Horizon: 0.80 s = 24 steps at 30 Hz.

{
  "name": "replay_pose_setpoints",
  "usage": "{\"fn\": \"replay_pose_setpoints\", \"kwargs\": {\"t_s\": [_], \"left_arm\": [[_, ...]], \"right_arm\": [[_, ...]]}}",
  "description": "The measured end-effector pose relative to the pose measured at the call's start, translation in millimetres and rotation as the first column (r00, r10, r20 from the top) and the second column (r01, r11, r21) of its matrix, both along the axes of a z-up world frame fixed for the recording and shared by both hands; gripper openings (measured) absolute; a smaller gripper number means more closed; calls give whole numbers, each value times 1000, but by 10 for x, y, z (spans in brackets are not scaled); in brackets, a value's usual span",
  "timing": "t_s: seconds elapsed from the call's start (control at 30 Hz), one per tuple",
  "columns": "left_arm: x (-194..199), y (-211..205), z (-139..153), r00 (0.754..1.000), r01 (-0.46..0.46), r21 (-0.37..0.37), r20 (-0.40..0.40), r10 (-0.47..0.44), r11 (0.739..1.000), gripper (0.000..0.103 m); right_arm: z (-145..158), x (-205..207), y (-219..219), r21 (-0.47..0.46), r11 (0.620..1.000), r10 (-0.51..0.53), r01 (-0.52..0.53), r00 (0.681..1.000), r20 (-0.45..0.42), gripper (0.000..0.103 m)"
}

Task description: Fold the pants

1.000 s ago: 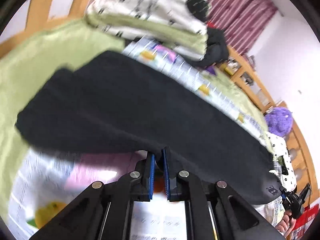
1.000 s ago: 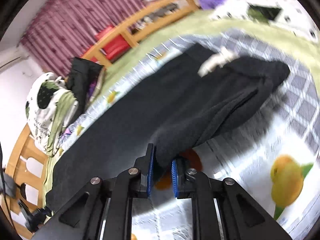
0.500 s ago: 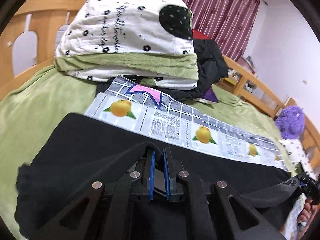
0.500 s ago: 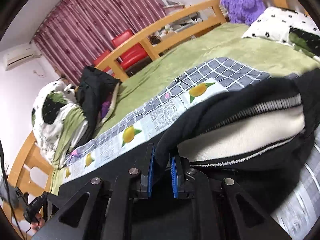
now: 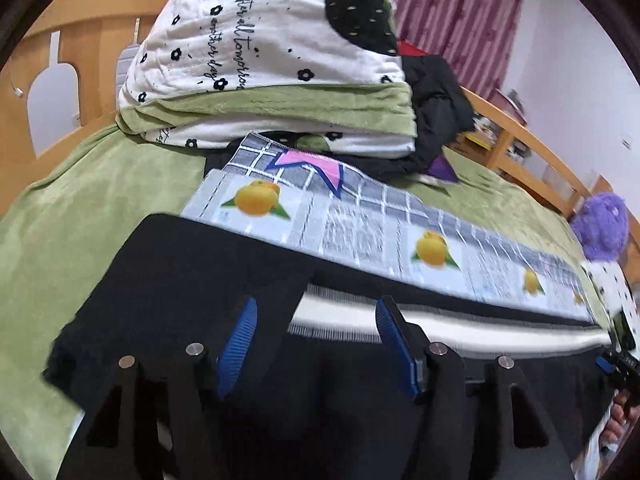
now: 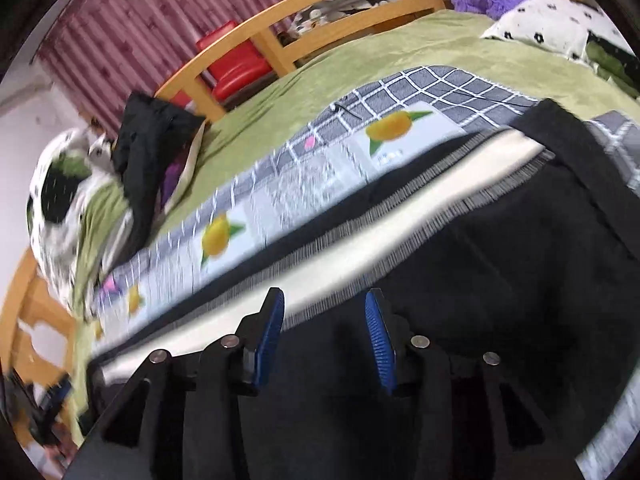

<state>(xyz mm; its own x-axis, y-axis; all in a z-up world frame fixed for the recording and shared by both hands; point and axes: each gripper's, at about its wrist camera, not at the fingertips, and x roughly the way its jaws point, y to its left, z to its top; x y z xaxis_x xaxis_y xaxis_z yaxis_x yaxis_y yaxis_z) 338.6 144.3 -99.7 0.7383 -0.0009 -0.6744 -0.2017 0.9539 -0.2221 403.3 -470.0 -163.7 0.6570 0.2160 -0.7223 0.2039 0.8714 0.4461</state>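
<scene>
The black pants point(image 5: 192, 276) lie folded lengthwise on the printed mat point(image 5: 360, 232), with a white side stripe point(image 5: 460, 320) along the far edge. My left gripper point(image 5: 314, 312) hovers over them; its jaws are opening and the blue pads stand apart from the cloth. In the right wrist view the same pants point(image 6: 500, 264) and stripe point(image 6: 360, 244) stretch across the mat point(image 6: 400, 144). My right gripper point(image 6: 323, 308) is just above the near edge of the stripe, its jaws also opening, with no fabric pinched between them.
A folded white and green quilt point(image 5: 264, 72) and dark clothes point(image 5: 436, 96) sit at the mat's left end. A purple plush toy point(image 5: 600, 224) and a spotted pillow point(image 6: 552, 20) lie at the other end. Wooden bed rails point(image 6: 320, 8) bound the green bedspread point(image 6: 400, 52).
Both grippers carried the pants' near edge over onto the far half, then let it go. Both sets of jaws went from shut on fabric to apart.
</scene>
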Motion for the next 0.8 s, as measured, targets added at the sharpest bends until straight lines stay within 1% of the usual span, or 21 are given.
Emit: {"fn": "replay_pose_setpoints", "kwargs": {"t_s": [0.07, 0.1, 0.2, 0.27, 0.3, 0.33, 0.4, 0.47, 0.5, 0.53, 0.57, 0.6, 0.63, 0.67, 0.73, 0.77, 0.8], "left_arm": [[-219, 36, -30, 1000, -10, 3, -28, 10, 1000, 67], [-390, 76, -96, 998, -16, -8, -54, 16, 1000, 67], [-693, 199, -287, 994, -41, -46, -101, 36, 998, 67], [-854, 284, -423, 993, -64, -87, -104, 54, 994, 67], [-891, 327, -500, 993, -58, -111, -107, 47, 992, 67], [-886, 342, -546, 993, -55, -116, -113, 42, 992, 67], [-838, 364, -587, 992, -68, -99, -114, 57, 993, 66], [-755, 401, -586, 993, -83, -82, -90, 76, 993, 65], [-671, 441, -598, 992, -100, -72, -85, 94, 992, 62], [-598, 461, -607, 992, -100, -72, -83, 94, 992, 45], [-532, 478, -609, 993, -92, -69, -83, 86, 993, 18], [-392, 506, -585, 994, -65, -50, -90, 60, 997, 12], [-303, 530, -526, 996, -52, -33, -75, 50, 998, 11], [-232, 564, -443, 997, -60, -15, -44, 60, 998, 11], [-67, 700, -148, 992, -121, 35, 43, 120, 992, 11], [-17, 762, -54, 988, -143, 29, 61, 141, 989, 13], [51, 841, 37, 984, -169, 1, 61, 168, 986, 14]], "right_arm": [[19, -260, 45, -31, 999, 25, -26, 1000, -13, 42], [15, -400, 62, -49, 998, 35, -36, 999, -22, 42], [-27, -827, 72, -91, 994, 49, -53, 998, -44, 42], [-63, -1107, 46, -109, 992, 49, -55, 997, -57, 42], [-84, -1231, 31, -113, 992, 46, -53, 997, -62, 42], [-107, -1339, 18, -117, 992, 43, -51, 997, -70, 42], [-156, -1524, -5, -118, 992, 35, -45, 996, -88, 42], [-184, -1684, -5, -126, 991, 23, -35, 995, -95, 42], [-188, -1743, -2, -130, 991, 17, -28, 996, -89, 42], [-195, -1815, -1, -130, 991, 5, -15, 997, -77, 42], [-211, -1886, 4, -123, 992, -11, 3, 998, -66, 42], [-230, -1931, 4, -113, 993, -21, 14, 998, -62, 42], [-261, -1974, 18, -102, 995, -28, 22, 998, -62, 42], [-296, -2007, 38, -96, 995, -32, 26, 997, -67, 42], [-356, -2024, 98, -110, 994, -28, 19, 996, -84, 42], [-381, -2018, 132, -128, 992, -25, 13, 995, -94, 42], [-397, -2015, 153, -145, 989, -24, 9, 995, -101, 42]]}}
